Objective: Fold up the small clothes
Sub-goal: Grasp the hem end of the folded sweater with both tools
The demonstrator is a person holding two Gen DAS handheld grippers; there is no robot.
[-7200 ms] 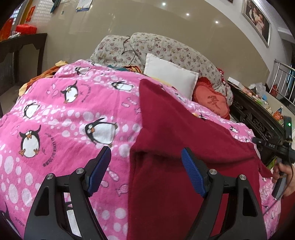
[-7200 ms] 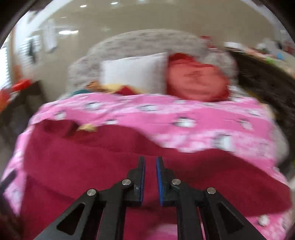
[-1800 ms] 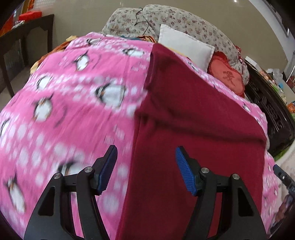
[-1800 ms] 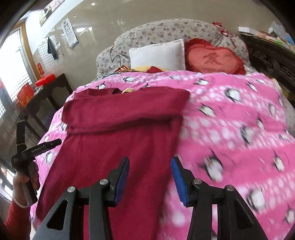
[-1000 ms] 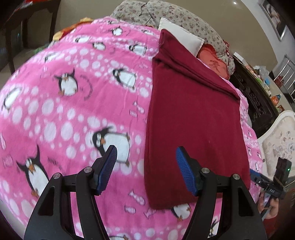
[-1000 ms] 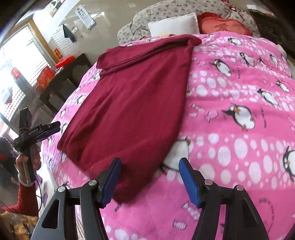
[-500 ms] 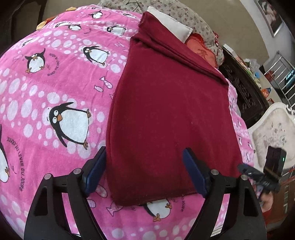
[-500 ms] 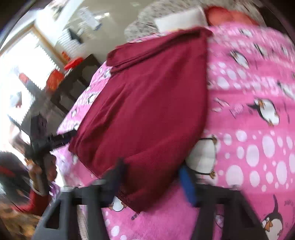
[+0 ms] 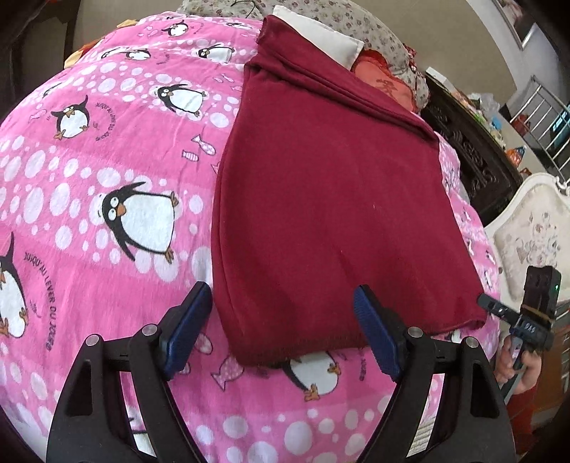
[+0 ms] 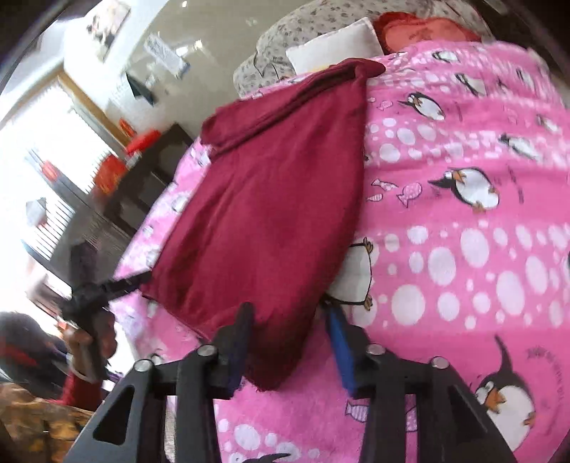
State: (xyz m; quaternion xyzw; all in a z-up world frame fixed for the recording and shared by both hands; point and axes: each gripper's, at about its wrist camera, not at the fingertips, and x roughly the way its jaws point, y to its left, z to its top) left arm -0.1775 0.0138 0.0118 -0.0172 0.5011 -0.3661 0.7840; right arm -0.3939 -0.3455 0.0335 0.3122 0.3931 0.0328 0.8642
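A pink fleece blanket (image 9: 89,185) printed with penguins and white dots covers the bed. At its far end lie a white pillow (image 9: 320,34), a red embroidered cushion (image 9: 386,83) and a grey floral bolster (image 10: 285,39). Dark carved furniture (image 9: 466,142) stands along one side of the bed, and a bright window (image 10: 42,149) lights the other side of the room.

The maroon garment (image 9: 327,199) lies flat on the blanket, folded into a long panel with its sleeves tucked across the far end.

The left claw (image 9: 281,329) is spread wide, straddling the near hem corner without pinching it. The right claw (image 10: 290,342) is open to a middling gap around the other hem corner; whether its blurred fingers touch the cloth cannot be told.
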